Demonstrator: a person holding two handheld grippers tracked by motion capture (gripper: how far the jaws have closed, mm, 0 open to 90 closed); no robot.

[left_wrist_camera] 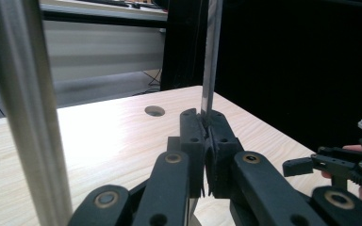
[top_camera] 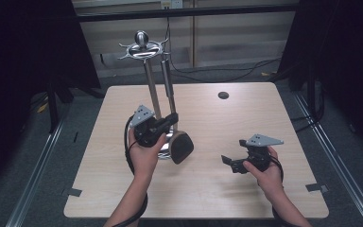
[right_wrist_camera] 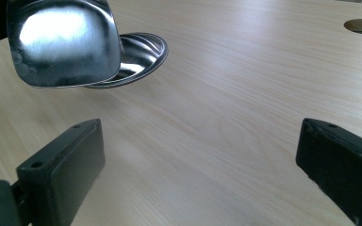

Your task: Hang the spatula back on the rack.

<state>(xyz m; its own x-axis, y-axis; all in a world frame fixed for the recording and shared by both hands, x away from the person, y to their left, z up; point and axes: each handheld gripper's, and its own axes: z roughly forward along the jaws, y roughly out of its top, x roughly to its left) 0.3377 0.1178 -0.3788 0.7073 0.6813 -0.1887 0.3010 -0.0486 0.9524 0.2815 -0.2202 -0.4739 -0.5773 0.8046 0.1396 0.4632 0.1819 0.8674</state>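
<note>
Your left hand-held gripper (left_wrist_camera: 206, 141) is clamped shut on the thin flat handle of a hanging metal utensil (top_camera: 169, 82), gripping it low down, just above its broad end (top_camera: 181, 146). That utensil hangs from a steel rack (top_camera: 143, 47) standing on the surface (top_camera: 208, 189) toward its left half, about midway between the near and far edges. A second utensil handle (top_camera: 151, 85) hangs just beside it. Your right hand-held gripper (top_camera: 231, 161) rests wide open and empty near the right part of the near edge, pointing toward the rack.

To free the utensil cleanly, I judge you should lift straight up along the handle until its top clears the hook, keeping it off the neighbouring handle, and steady the rack's dished base (right_wrist_camera: 136, 56) with the right gripper if it tips.

How the handle's top sits on its hook is too small to make out from above. The base is partly hidden behind your left hand (top_camera: 144, 153) and the broad end.
</note>
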